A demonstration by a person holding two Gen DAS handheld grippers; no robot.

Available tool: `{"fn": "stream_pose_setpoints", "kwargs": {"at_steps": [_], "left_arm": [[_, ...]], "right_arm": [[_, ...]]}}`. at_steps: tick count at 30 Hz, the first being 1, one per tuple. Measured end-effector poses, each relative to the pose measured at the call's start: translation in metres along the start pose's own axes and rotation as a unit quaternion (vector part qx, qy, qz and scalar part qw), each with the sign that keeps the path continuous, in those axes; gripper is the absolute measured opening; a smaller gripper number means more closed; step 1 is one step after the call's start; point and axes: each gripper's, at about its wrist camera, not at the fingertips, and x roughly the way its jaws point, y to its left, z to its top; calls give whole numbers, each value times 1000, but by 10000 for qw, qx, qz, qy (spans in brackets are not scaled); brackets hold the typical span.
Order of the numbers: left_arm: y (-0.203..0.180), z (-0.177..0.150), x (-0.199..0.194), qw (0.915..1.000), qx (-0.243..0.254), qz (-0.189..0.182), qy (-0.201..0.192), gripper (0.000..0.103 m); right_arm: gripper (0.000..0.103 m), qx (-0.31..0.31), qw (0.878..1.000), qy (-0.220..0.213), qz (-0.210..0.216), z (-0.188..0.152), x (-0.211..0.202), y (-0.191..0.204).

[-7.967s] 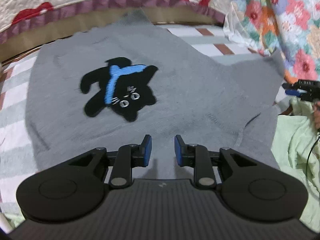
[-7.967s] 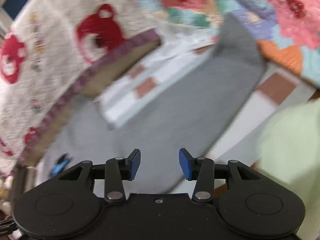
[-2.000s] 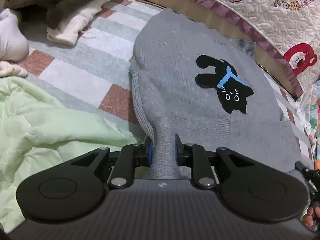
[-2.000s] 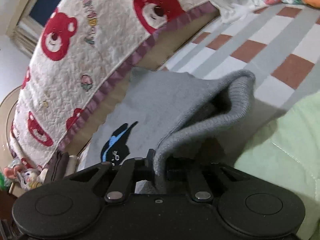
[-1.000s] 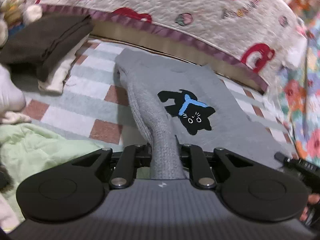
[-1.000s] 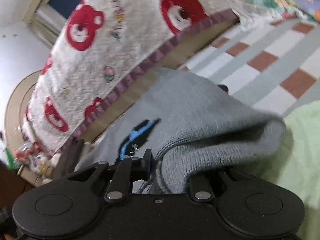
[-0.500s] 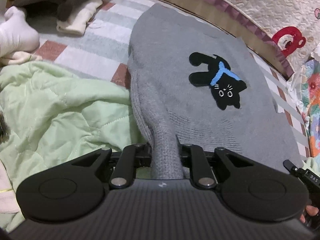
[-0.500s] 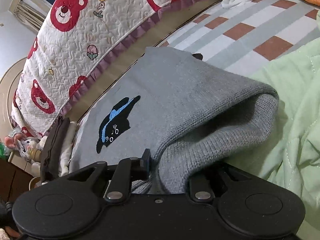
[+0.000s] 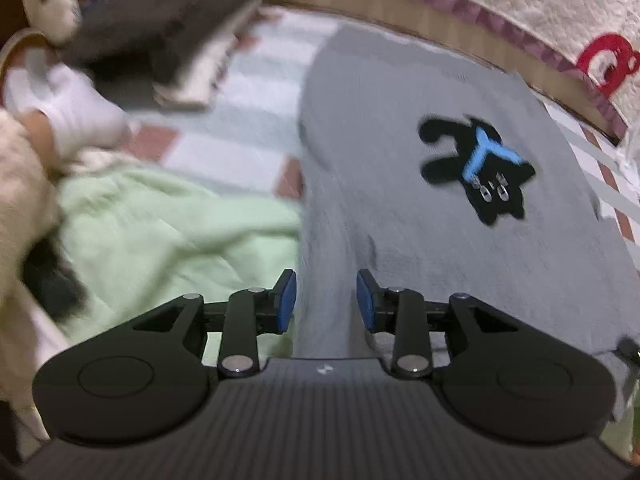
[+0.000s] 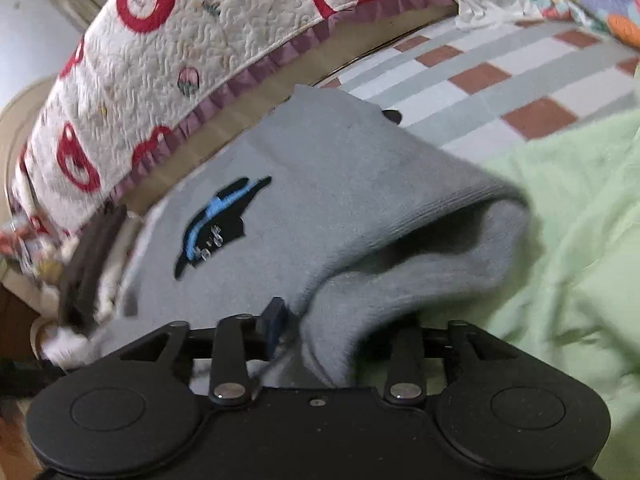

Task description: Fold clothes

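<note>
We see the grey knitted sweater with a black cat patch (image 9: 440, 208) lying spread on the checked bed sheet (image 9: 248, 120), its far edge close to the quilted bear-pattern bedspread (image 10: 192, 48) at the back edge of the bed. The left gripper (image 9: 326, 304) is open, with its blue pads (image 9: 286, 300) apart, and a ridge of the sweater runs between them without being pinched. The right gripper (image 10: 344, 332) is closed on a thick fold of the sweater at its near side, beside the light green quilted blanket (image 10: 568, 240). A pile of dark folded clothes (image 9: 160, 32) lies at the far left corner of the bed.
</note>
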Motion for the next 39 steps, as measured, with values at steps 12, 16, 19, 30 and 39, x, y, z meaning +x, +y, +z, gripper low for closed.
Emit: {"fn": "stream_pose_setpoints", "kwargs": {"at_steps": [12,16,19,30,39], "left_arm": [[25,76,16,9930,-123,-1012,-593,56],[23,103,87,9958,1,-884,-256,56],[37,118,122,9955,-168,-930,-9,56],[73,147,194,9808,-224,-1910,312,56],[60,162,236,9674,-697,-2432,123,62]], "right_arm": [[47,-1062,9917,377,616,94,-35,-8],[47,-1278,9864,532,884,147,16,-1],[47,-1603,9824,869,401,177,83,1],[47,-659,9887,1305,-329,240,207,-75],[58,-226,9914,1199,476,268,276,-63]]}}
